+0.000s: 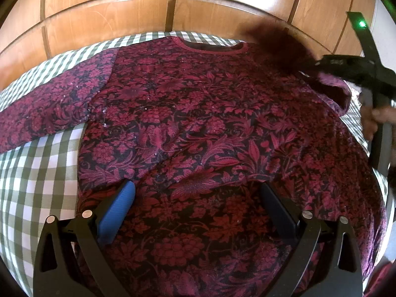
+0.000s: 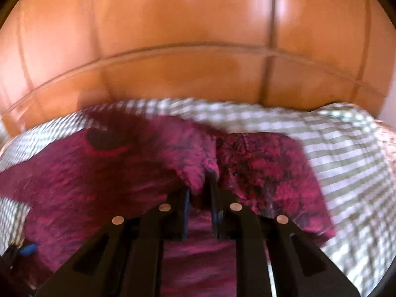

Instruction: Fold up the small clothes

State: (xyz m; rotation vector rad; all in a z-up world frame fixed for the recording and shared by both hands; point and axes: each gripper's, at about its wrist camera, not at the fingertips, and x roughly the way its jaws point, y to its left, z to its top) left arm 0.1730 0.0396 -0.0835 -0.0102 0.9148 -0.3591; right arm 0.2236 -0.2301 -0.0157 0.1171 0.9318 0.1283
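Soft, light magenta floral knit top (image 1: pixel 198 123) on checked bedcover (image 1: pixel 37 173): we are pinching its sleeve in right tongs (image 2: pixel 201 193); left tongs (image 1: pixel 198 205) gaping over hem, lower centre.

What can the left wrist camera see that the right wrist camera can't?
Only the left wrist view shows the left gripper, open above the floral shirt, the shirt's left sleeve spread flat, and a hand holding the right gripper's handle.

Only the right wrist view shows the right gripper shut on the shirt's right sleeve, bunched between its fingers, though the picture is blurred.

Both show the shirt, its neckline, the green checked cloth underneath and the wooden panels behind.
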